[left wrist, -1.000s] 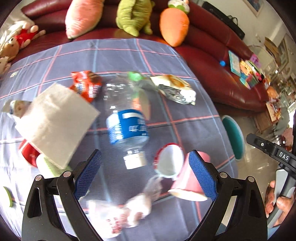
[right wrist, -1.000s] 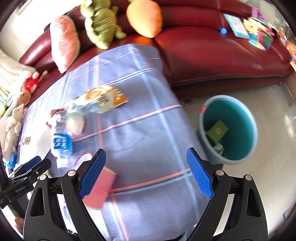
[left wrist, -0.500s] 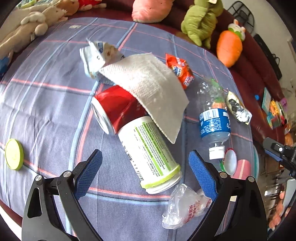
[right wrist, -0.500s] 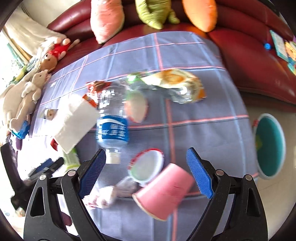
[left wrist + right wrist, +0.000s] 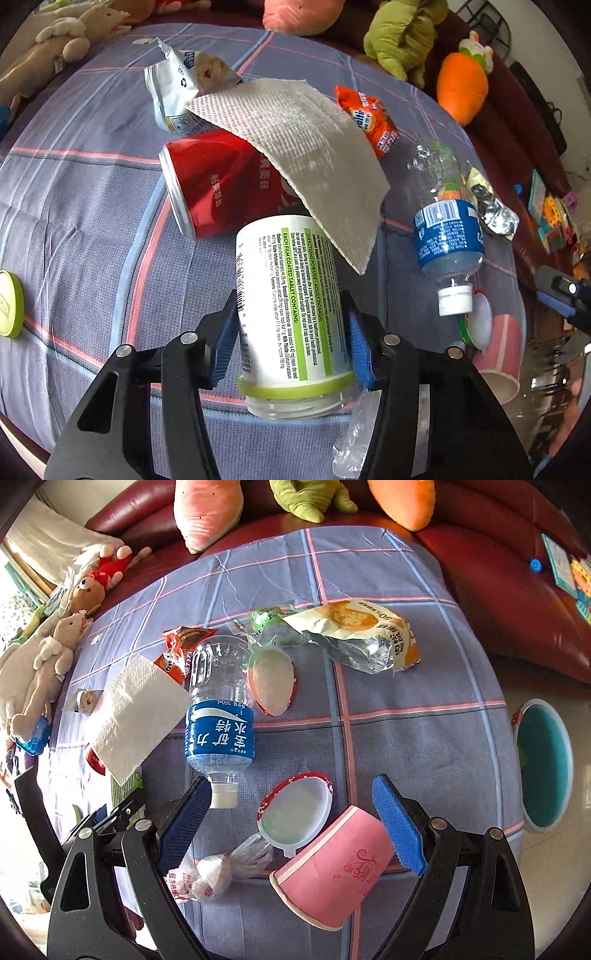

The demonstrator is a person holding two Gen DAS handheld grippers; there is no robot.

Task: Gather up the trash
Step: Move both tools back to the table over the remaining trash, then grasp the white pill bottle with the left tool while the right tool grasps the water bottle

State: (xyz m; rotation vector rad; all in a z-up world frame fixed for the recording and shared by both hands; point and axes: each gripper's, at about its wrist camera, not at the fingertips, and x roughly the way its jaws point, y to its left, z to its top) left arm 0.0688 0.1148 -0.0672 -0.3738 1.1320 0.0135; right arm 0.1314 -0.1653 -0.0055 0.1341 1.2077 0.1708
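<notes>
The left gripper (image 5: pixel 293 343) is squeezed shut on the white tablet jar (image 5: pixel 290 310), with a blue pad on each side of it. The jar lies on its side on the checked desk (image 5: pixel 92 229). A paper towel (image 5: pixel 299 147) droops over the jar's far end and over the red can (image 5: pixel 218 184) just behind it. A water bottle (image 5: pixel 445 229) lies to the right.

The right gripper (image 5: pixel 291 823) is wide open and holds nothing. The pink paper cup (image 5: pixel 332 864) lies tipped over between its pads, next to a round lid (image 5: pixel 295 814). The teal trash bin (image 5: pixel 545 764) stands on the floor beside the desk.
</notes>
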